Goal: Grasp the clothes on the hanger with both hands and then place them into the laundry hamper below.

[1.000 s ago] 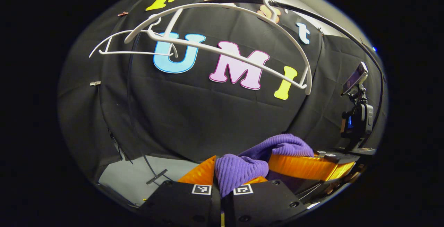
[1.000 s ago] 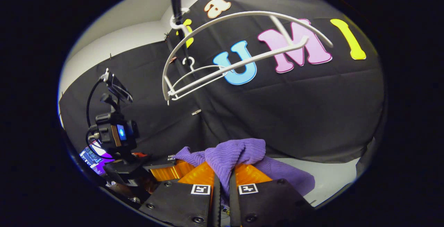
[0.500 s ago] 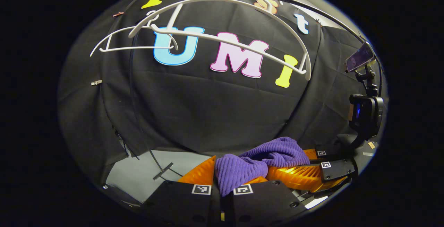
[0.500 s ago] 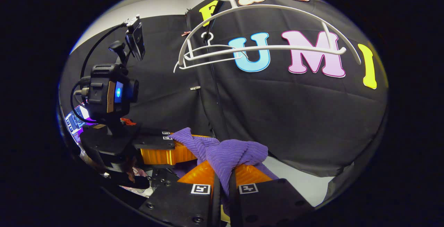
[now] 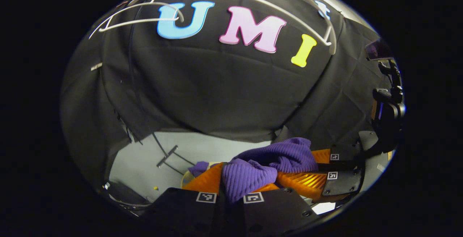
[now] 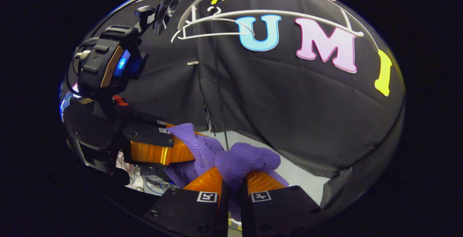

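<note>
Below the bare white plastic hangers [image 6: 275, 14], both grippers [image 5: 230, 190] [image 6: 231, 188] pinch the purple knitted garment [image 5: 253, 172]; the hamper drop apparently remains.

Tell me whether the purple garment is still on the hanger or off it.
Off. The purple garment is bunched between both grippers, left gripper and right gripper, while the white hanger hangs bare above.

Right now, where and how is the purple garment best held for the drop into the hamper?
By the bunched folds at its two ends, as now. The left gripper pinches one wad of the purple garment from its side, the right gripper another from the opposite side. The knit is limp, so gathered folds give both grippers bulk to clamp.
</note>
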`<state>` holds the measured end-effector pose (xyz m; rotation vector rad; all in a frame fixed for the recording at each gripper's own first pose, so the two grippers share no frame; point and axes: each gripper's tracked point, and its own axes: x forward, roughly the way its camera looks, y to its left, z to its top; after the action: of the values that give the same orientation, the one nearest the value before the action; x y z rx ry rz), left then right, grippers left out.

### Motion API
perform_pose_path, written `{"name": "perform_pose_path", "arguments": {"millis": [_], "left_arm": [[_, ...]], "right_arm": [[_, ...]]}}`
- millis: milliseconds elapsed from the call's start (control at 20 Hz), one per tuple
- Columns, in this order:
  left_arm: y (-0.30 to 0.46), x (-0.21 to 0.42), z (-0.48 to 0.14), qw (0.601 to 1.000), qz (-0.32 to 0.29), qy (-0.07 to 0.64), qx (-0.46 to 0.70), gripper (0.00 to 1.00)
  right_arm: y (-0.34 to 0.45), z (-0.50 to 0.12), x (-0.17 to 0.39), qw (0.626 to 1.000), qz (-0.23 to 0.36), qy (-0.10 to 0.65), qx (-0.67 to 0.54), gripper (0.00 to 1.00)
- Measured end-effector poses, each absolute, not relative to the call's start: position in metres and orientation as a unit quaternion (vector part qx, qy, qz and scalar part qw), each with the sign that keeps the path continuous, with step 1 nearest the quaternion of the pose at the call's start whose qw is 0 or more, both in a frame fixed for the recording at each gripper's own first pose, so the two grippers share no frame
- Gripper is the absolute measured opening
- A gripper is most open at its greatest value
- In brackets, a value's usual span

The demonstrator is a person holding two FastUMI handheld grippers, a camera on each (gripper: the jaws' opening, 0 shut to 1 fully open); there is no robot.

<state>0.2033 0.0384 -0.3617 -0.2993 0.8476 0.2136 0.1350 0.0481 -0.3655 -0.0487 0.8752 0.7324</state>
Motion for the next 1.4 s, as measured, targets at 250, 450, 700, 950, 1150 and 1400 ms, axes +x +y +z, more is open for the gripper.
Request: {"name": "perform_pose_path", "arguments": {"millis": [250,450,700,950,1150,1400], "left_arm": [[0.041,0.19,-0.38,0.872,0.122,0.444,-0.164,0.12],[0.04,0.182,-0.398,0.845,0.121,0.485,-0.189,0.13],[0.049,0.156,-0.418,0.829,0.136,0.514,-0.174,0.95],[0.055,0.159,-0.414,0.833,0.139,0.507,-0.171,0.95],[0.062,0.16,-0.405,0.842,0.141,0.492,-0.172,0.96],[0.069,0.166,-0.385,0.856,0.14,0.467,-0.171,0.95]], "right_arm": [[0.041,-0.389,0.119,0.822,0.327,0.465,-0.023,0.19],[0.039,-0.395,0.113,0.811,0.319,0.49,-0.035,0.3],[0.024,-0.407,0.115,0.81,0.305,0.495,-0.071,1.0],[0.02,-0.403,0.113,0.812,0.299,0.496,-0.067,0.99],[0.019,-0.402,0.114,0.817,0.291,0.495,-0.057,0.99],[0.022,-0.388,0.128,0.831,0.282,0.477,-0.044,0.99]]}}
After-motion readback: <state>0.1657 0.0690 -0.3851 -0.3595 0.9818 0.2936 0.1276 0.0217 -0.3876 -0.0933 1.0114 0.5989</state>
